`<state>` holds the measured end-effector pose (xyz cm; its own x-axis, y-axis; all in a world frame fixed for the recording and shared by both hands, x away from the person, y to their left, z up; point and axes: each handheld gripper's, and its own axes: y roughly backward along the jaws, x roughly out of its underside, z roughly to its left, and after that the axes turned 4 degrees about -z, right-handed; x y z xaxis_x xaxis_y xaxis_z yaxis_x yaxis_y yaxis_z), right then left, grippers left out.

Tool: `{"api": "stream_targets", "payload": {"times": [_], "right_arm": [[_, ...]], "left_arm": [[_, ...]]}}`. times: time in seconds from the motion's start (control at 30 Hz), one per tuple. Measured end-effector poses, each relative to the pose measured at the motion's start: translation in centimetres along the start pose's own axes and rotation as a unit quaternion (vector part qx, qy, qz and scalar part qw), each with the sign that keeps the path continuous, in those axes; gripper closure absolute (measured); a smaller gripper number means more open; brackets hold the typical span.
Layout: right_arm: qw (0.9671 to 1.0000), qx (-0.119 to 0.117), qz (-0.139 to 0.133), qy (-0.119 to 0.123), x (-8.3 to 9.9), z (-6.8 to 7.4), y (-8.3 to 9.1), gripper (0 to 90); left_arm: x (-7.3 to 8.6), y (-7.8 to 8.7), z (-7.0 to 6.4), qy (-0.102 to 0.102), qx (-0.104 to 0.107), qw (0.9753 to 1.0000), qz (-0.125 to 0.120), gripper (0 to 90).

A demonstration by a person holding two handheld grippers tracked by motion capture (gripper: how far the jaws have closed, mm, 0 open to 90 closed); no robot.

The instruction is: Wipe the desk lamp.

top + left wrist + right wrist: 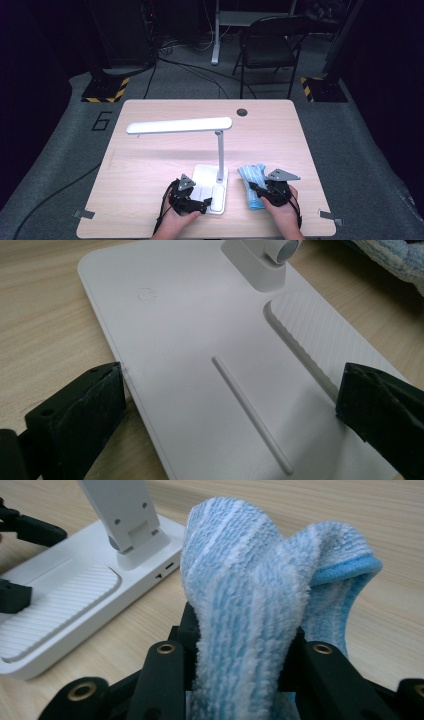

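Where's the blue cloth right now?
In the high view the cloth lies at the table's near right, just right of the lamp base, pinched in the right gripper.

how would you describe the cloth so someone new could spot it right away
Start at the white desk lamp standing near the front of the wooden table. Just right of its flat base lies a fluffy cloth, pinched in the right claw. It is the only soft, blue-and-white striped thing there.
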<state>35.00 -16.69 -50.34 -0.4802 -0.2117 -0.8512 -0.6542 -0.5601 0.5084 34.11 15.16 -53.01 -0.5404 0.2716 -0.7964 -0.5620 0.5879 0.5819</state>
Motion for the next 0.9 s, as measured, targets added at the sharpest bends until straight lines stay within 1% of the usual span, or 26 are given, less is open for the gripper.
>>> {"api": "stream_targets", "payload": {"times": [0.03,0.07,0.1,0.13,0.17,0.2,0.3,0.33,0.37,0.43,0.5,0.53,0.57,0.6,0.63,0.7,0.8,0.83,0.87,0.9], "right_arm": [[1.0,0.0,0.001,-0.001,0.0,0.2,0.0,66.2],[1.0,-0.006,0.0,0.001,-0.1,0.6,-0.1,66.2],[0.9999,-0.011,-0.002,-0.001,-0.1,0.9,-0.2,66.2],[0.9999,-0.017,-0.001,0.001,-0.2,1.3,-0.3,66.2],[0.9997,-0.023,0.005,0.002,-0.2,1.8,-0.4,66.2],[0.9995,-0.028,0.009,0.007,-0.2,2.2,-0.6,66.1],[0.9987,-0.046,0.017,0.01,-0.1,3.4,-1.2,65.8],[0.9984,-0.05,0.026,0.01,-0.1,3.8,-1.3,65.6],[0.9981,-0.052,0.029,0.014,-0.1,4.0,-1.4,65.4],[0.9969,-0.066,0.04,0.02,0.1,4.8,-1.8,64.6],[0.9964,-0.065,0.046,0.029,0.2,5.2,-2.2,63.7],[0.9959,-0.065,0.051,0.037,0.3,5.3,-2.4,63.1],[0.9953,-0.069,0.059,0.034,0.4,5.5,-2.7,62.4],[0.9947,-0.071,0.065,0.036,0.4,5.6,-3.0,61.9],[0.9944,-0.069,0.071,0.036,0.5,5.6,-3.3,61.9],[0.9943,-0.07,0.074,0.031,0.4,5.7,-3.4,62.5],[0.9944,-0.07,0.073,0.033,0.4,5.8,-3.6,62.8],[0.9944,-0.074,0.07,0.028,0.4,5.7,-3.7,62.8],[0.9946,-0.073,0.069,0.025,0.4,5.6,-3.8,62.7],[0.9944,-0.078,0.069,0.02,0.4,5.5,-3.9,62.8]], "left_arm": [[0.0,0.0,0.0,0.0,0.001,1.0,-0.001,0.0],[0.0,0.0,0.0,0.0,0.001,1.0,-0.001,0.0],[0.0,0.0,0.1,-0.005,0.002,1.0,0.001,0.0],[0.0,0.0,0.1,-0.005,0.003,1.0,-0.002,0.0],[0.0,0.1,0.2,-0.011,0.004,0.9999,0.003,0.0],[0.1,0.1,0.1,-0.008,0.004,1.0,0.0,0.0],[0.1,0.1,0.0,-0.002,0.003,1.0,-0.002,0.0],[0.1,0.1,0.0,-0.002,0.003,1.0,-0.002,0.0],[0.2,0.2,-0.1,0.0,0.001,1.0,0.0,0.0],[0.2,0.2,0.0,-0.004,0.002,1.0,0.002,0.0],[0.2,0.2,0.0,-0.004,0.002,1.0,0.002,0.0],[0.2,0.2,0.0,-0.005,0.002,1.0,0.002,0.0],[0.2,0.2,0.0,-0.005,0.002,1.0,0.002,0.0],[0.2,0.2,-0.1,-0.004,0.001,1.0,0.002,0.0],[0.2,0.2,-0.1,-0.002,0.0,1.0,0.001,0.0],[0.1,0.2,-0.2,0.001,-0.003,1.0,0.0,0.0],[0.1,0.1,-0.1,0.001,-0.003,1.0,-0.002,0.0],[0.1,0.1,-0.1,0.004,-0.005,1.0,-0.002,0.0],[0.1,0.1,0.0,0.003,-0.006,1.0,0.0,0.0],[0.0,0.0,0.0,0.008,-0.008,0.9999,-0.002,0.0]]}}
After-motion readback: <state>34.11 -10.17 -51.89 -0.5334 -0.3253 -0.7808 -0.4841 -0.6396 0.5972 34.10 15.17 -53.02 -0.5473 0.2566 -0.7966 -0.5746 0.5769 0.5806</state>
